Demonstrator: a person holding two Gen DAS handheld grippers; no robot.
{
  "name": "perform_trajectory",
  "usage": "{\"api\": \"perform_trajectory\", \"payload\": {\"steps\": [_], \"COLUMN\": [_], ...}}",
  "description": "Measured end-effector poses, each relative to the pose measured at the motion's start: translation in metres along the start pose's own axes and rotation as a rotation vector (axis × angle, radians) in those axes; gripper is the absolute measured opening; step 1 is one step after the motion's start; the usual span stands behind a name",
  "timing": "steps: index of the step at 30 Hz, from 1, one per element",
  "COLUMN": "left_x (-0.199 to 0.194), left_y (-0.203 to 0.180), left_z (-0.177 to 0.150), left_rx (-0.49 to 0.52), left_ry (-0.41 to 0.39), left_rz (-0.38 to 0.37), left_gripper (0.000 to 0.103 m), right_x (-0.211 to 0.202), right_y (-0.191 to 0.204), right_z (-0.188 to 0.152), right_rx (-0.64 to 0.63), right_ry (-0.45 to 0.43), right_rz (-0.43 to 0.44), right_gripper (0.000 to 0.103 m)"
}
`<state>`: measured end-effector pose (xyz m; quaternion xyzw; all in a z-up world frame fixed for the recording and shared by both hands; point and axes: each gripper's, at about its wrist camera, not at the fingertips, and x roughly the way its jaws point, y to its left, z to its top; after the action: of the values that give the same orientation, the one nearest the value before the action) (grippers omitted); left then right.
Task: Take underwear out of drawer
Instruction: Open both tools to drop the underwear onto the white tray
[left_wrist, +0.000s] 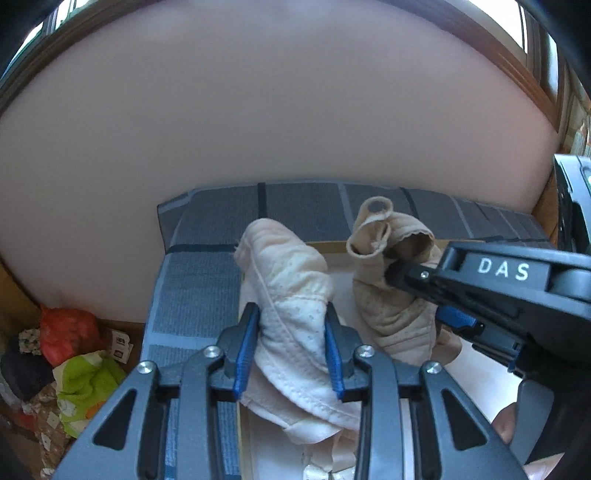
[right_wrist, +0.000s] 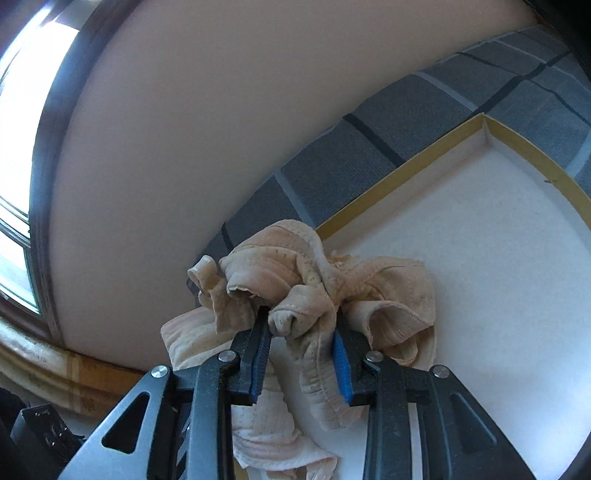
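The left hand-held gripper (left_wrist: 291, 347) is clenched on pale pink underwear (left_wrist: 291, 280), its blue pads (left_wrist: 245, 350) pressing both sides — the cloth is bunched above the drawer (right_wrist: 491, 221), near its left rim. Just right of it, over the drawer's white floor, the right hand-held gripper (right_wrist: 301, 354) is grasping crumpled tan underwear (right_wrist: 317, 266). A grey checked cloth (left_wrist: 207, 273) borders the drawer.

Pale pink dotted underwear (left_wrist: 291, 295) bunched upright, pinched between blue-padded jaws, tan underwear (right_wrist: 314, 280) crumpled beside it, likewise pinched, both above the white-floored, wood-rimmed drawer (right_wrist: 498, 229), cloth trailing down into it
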<state>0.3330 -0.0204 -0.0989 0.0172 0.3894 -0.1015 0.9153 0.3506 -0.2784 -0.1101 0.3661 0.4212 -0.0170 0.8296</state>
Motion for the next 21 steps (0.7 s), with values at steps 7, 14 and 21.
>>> {"api": "perform_trajectory", "payload": {"steps": [7,14,21], "left_x": [-0.004,-0.049,-0.104], "left_y": [0.004,0.013,0.007], "left_z": [0.001,0.007,-0.015], "left_rx": [-0.050,-0.096,-0.053], "left_ry": [0.011,-0.079,-0.091], "left_rz": [0.011,0.026,0.066], "left_gripper": [0.072,0.093,0.094], "right_x": [-0.004,-0.039,-0.121], "right_y": [0.007,0.009,0.007], "right_z": [-0.004,-0.002,-0.025], "right_rx": [-0.033,-0.053,-0.070], "right_ry": [0.014,-0.007,-0.111], "right_rz": [-0.020,0.091,0.086], "right_gripper": [0.050,0.057,0.057]}}
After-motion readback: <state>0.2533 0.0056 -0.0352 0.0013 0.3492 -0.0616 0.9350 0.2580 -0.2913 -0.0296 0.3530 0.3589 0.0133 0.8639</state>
